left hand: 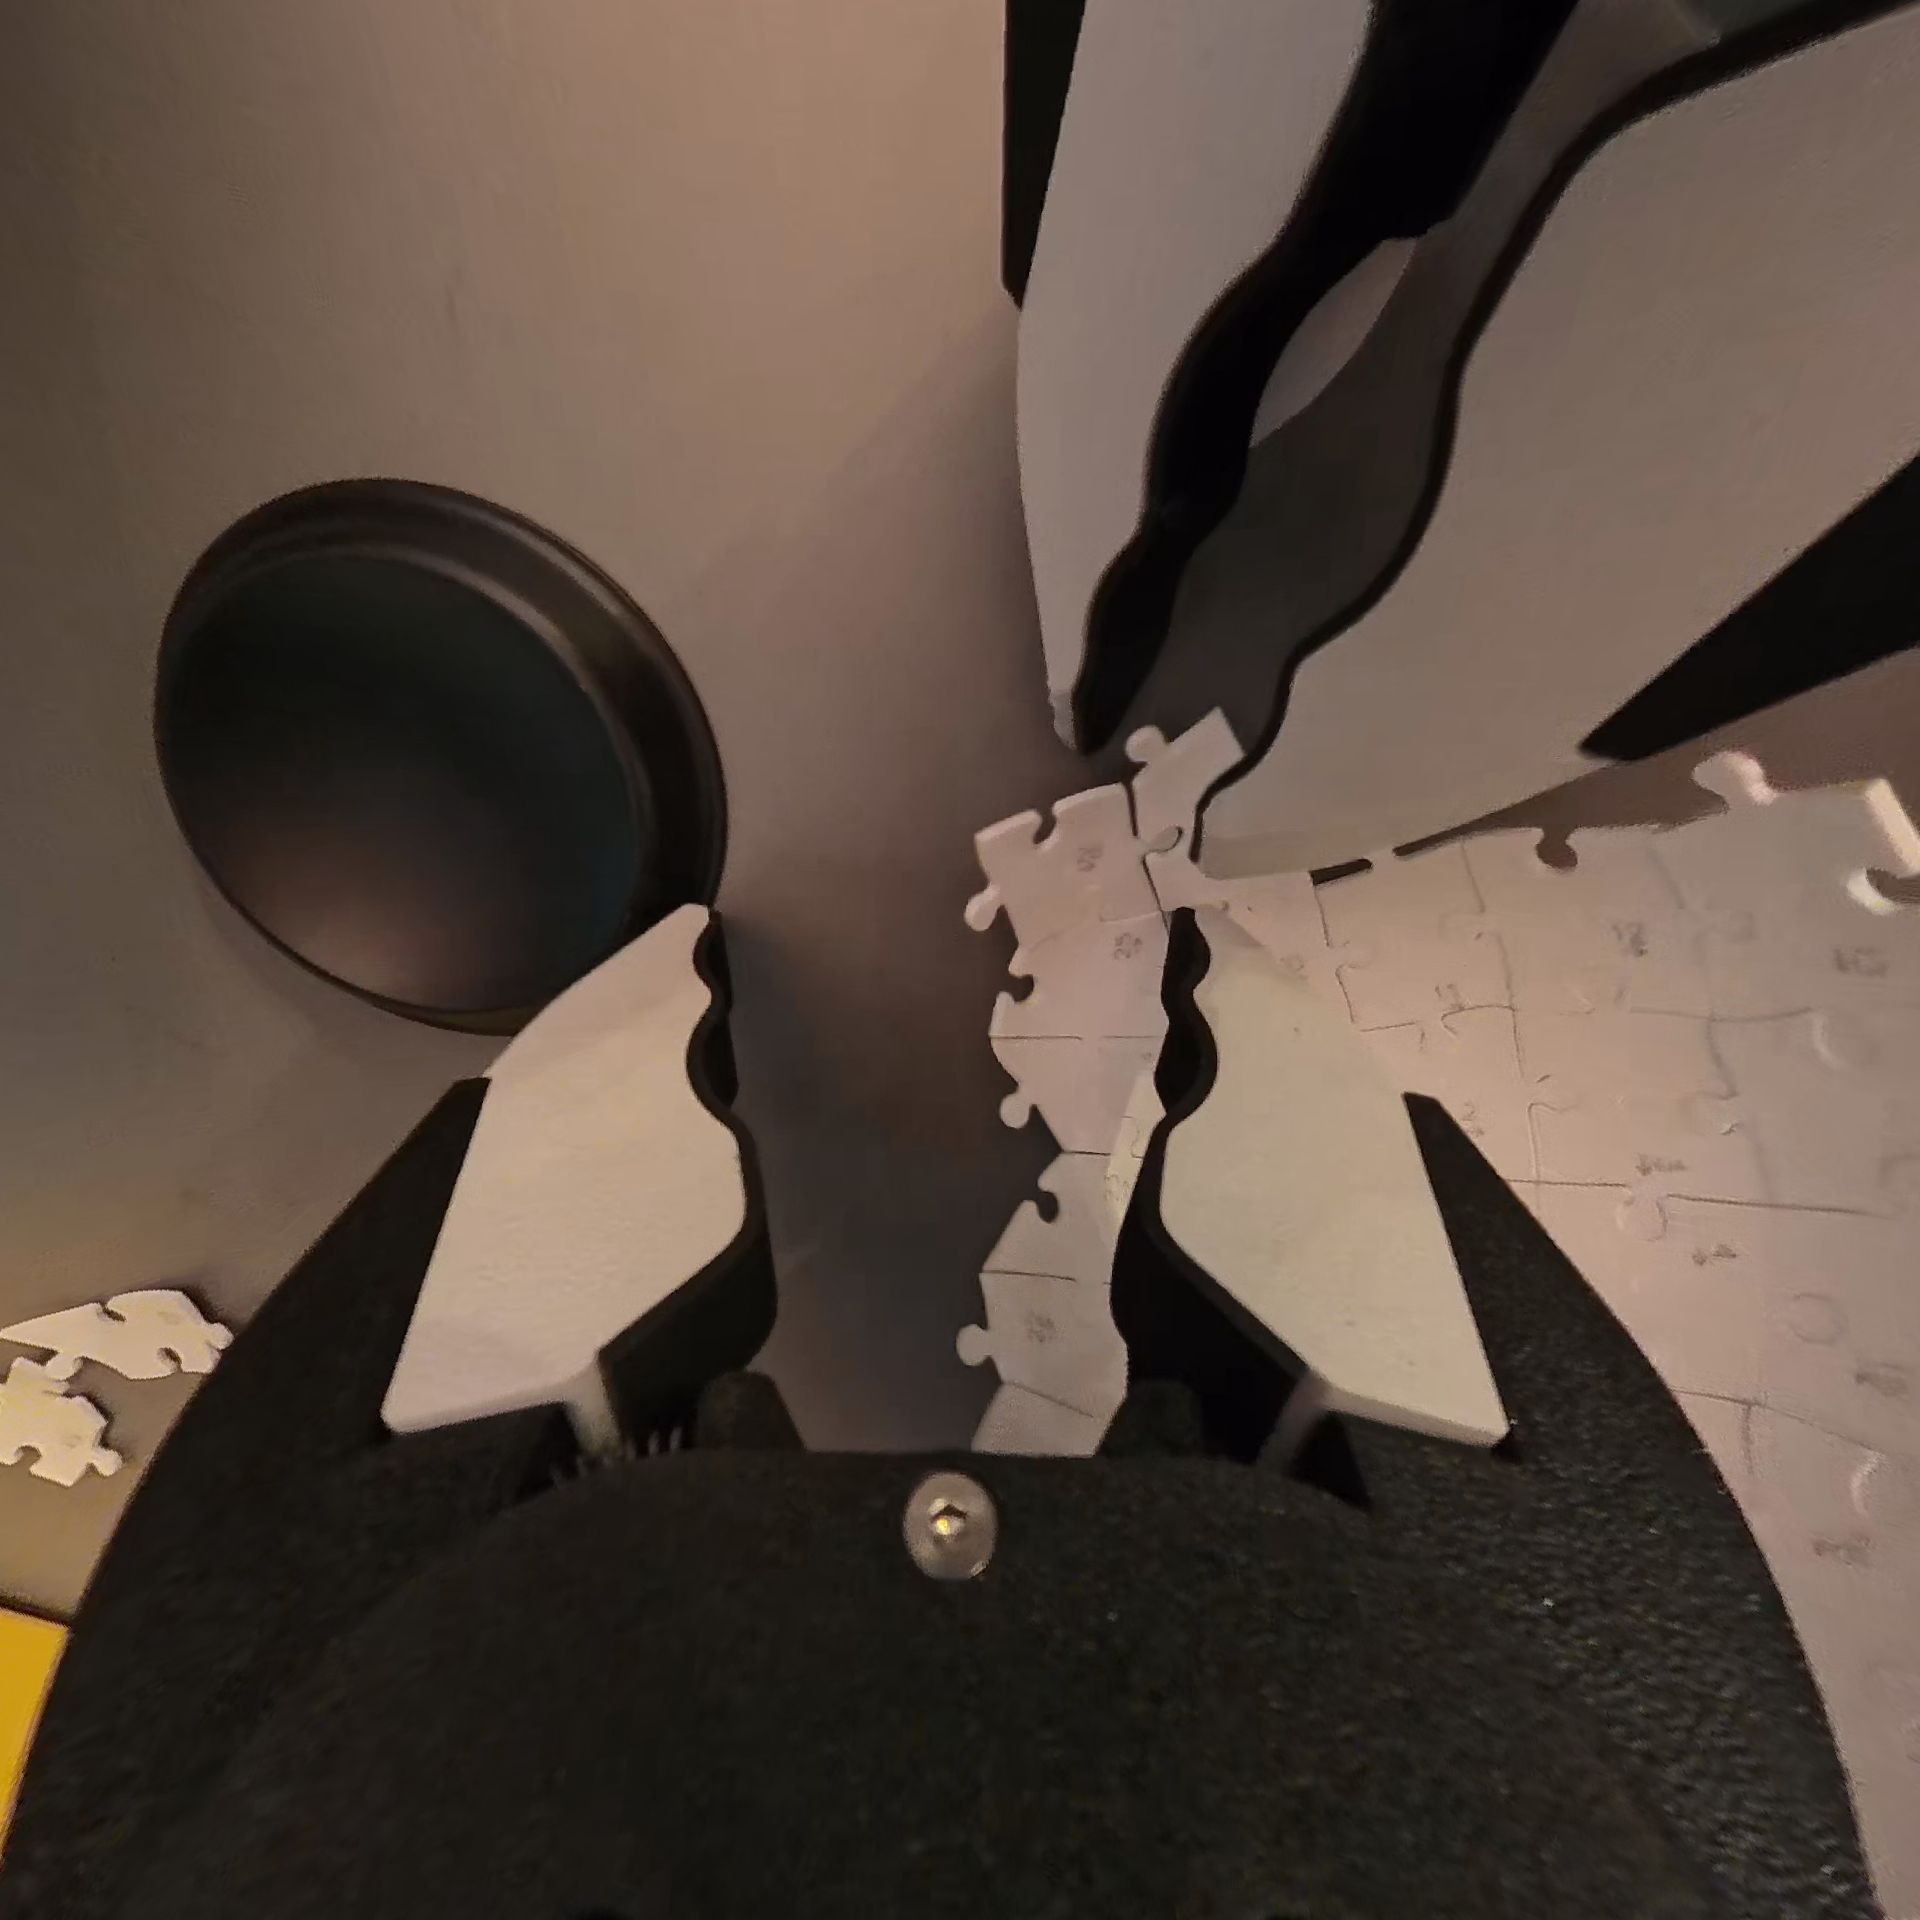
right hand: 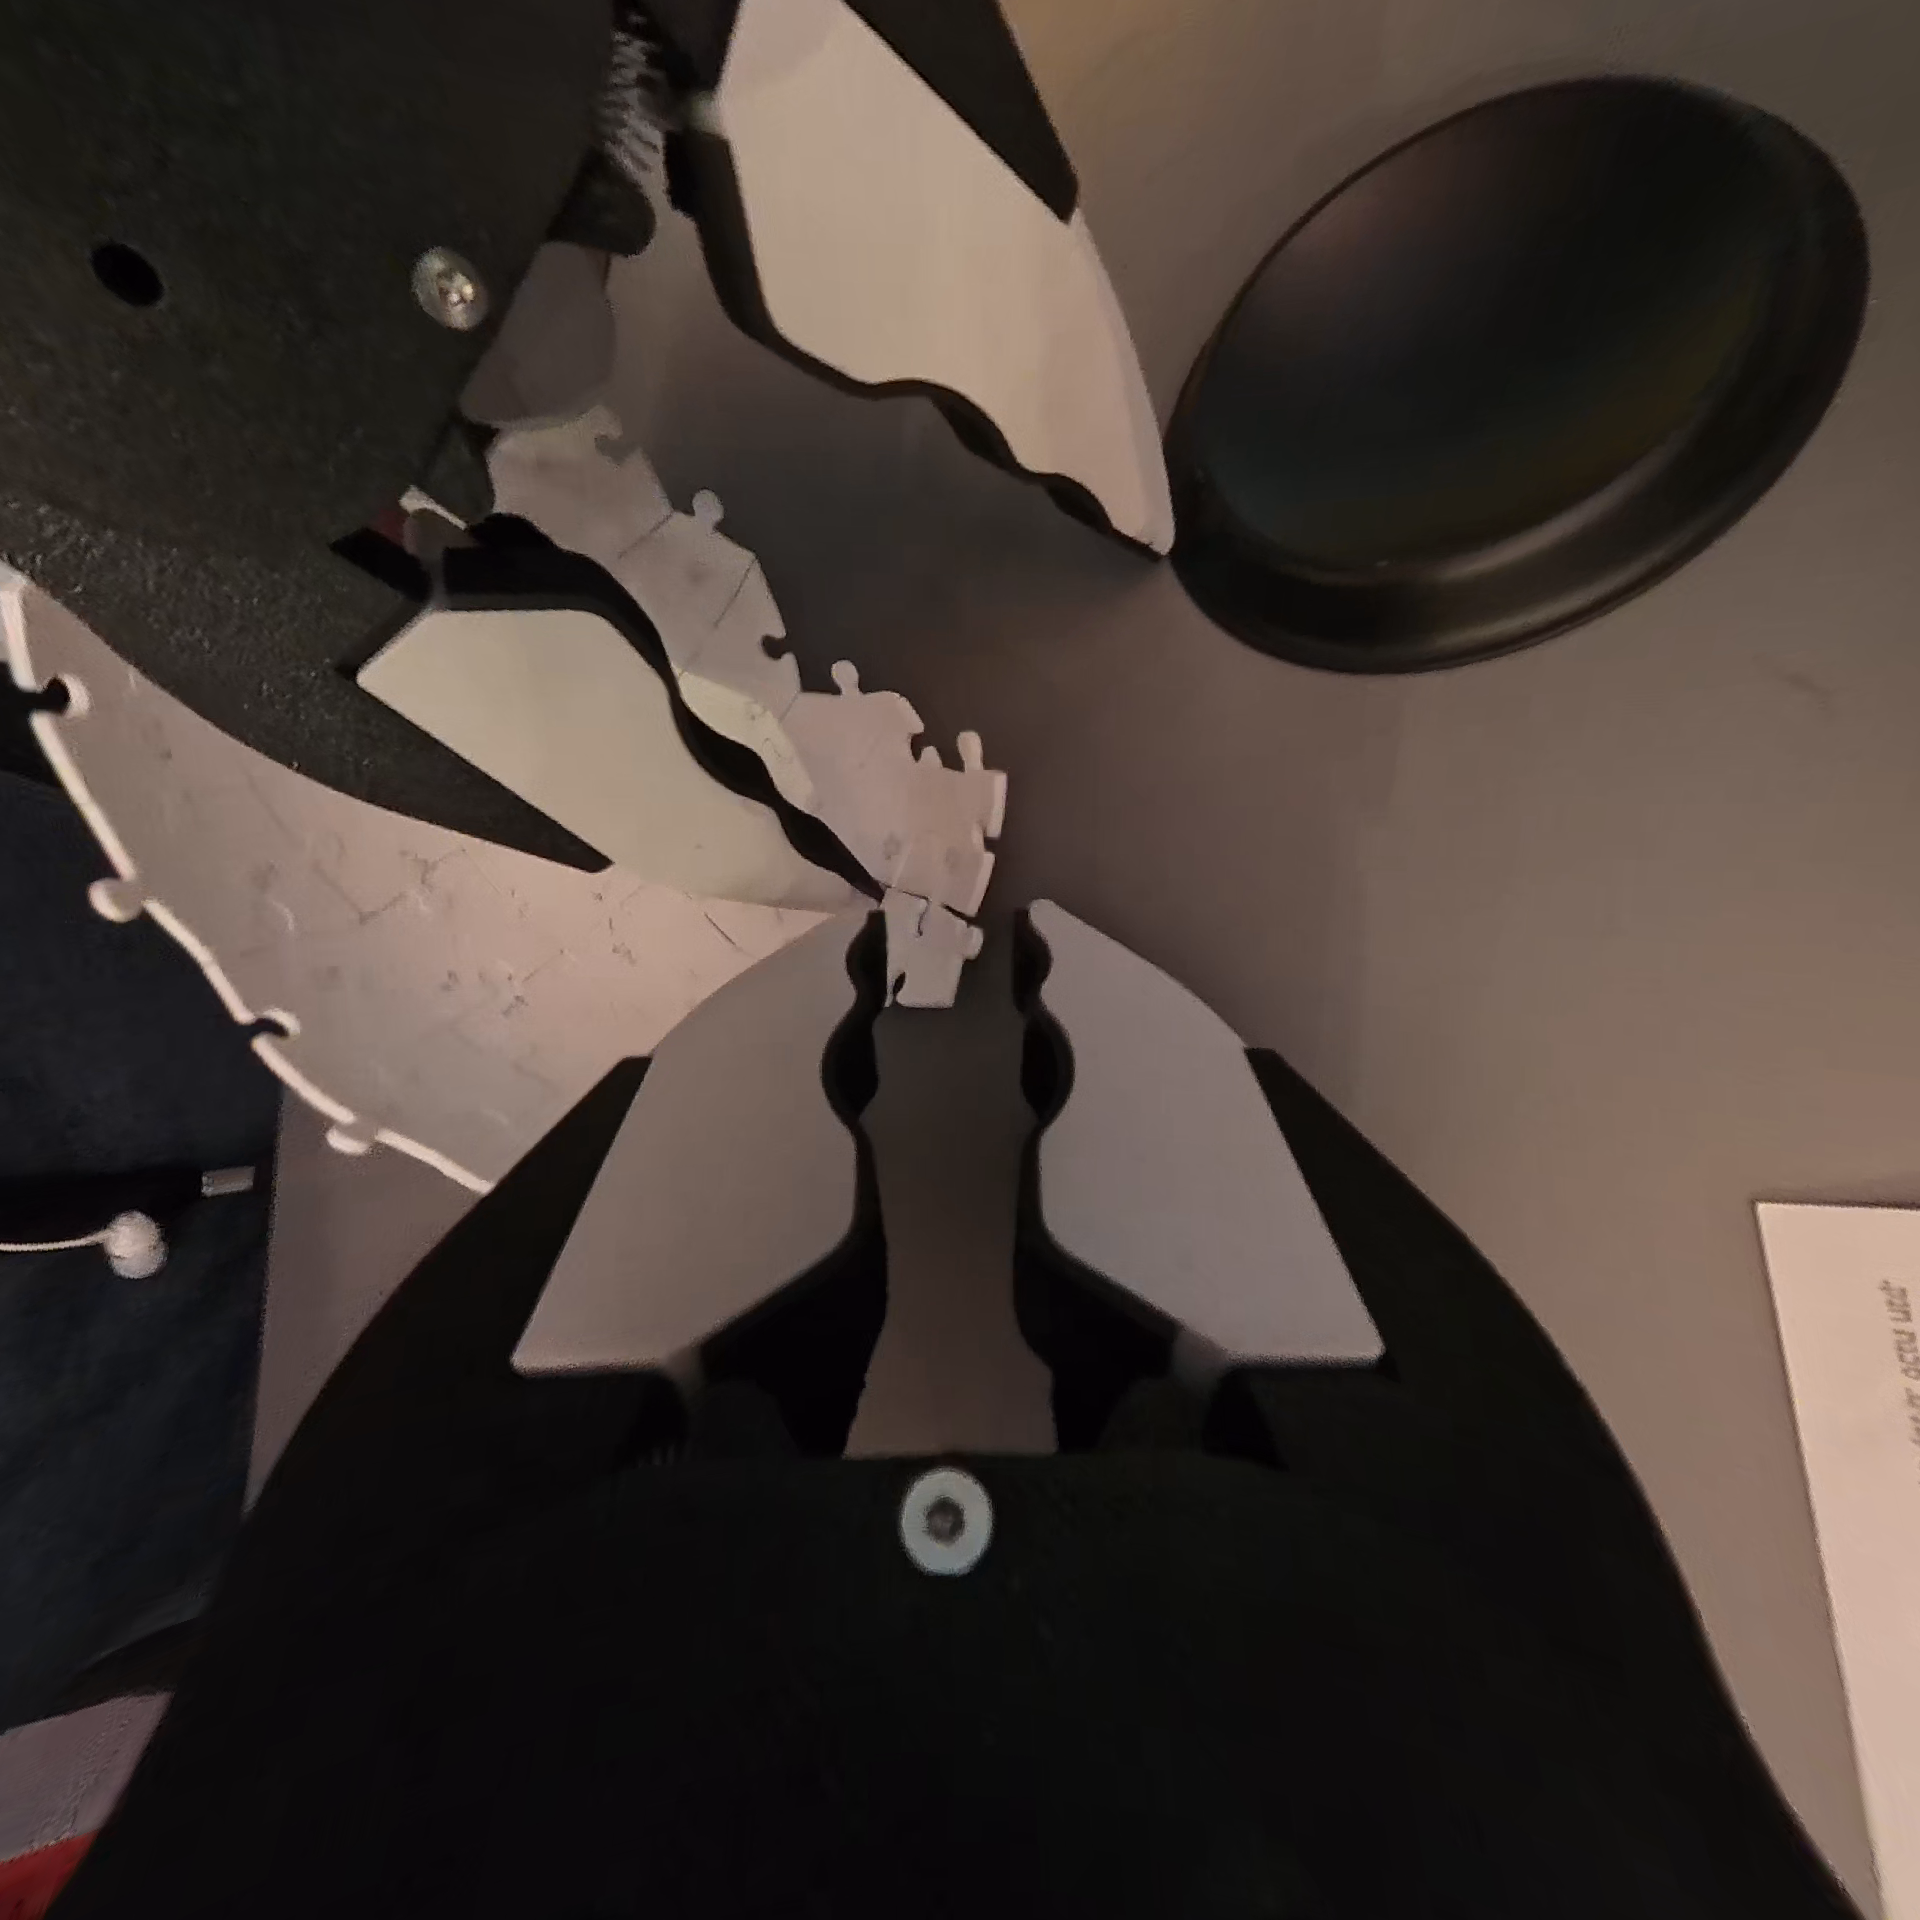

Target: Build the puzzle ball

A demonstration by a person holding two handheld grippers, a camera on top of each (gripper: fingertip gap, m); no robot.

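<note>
In the left wrist view, the left gripper (left hand: 940, 925) was seen with its jaws spread wide, its right finger laid against the inner face of the partly built puzzle ball (left hand: 1558, 1091), a curved white shell of joined pieces. Small printed marks were carried on the pieces; they are not given here. The right gripper (left hand: 1153, 774) was seen reaching in from above, a single white puzzle piece (left hand: 1184, 764) lying between its tips at the shell's rim. A black round dish (left hand: 436, 758) and loose pieces (left hand: 94, 1361) were seen on the grey table (left hand: 416, 260). In the right wrist view, the same piece (right hand: 935, 961) was seen touching only the left fingertip, the jaws standing apart. A white printed card (right hand: 1860, 1507) was seen at the right edge.
</note>
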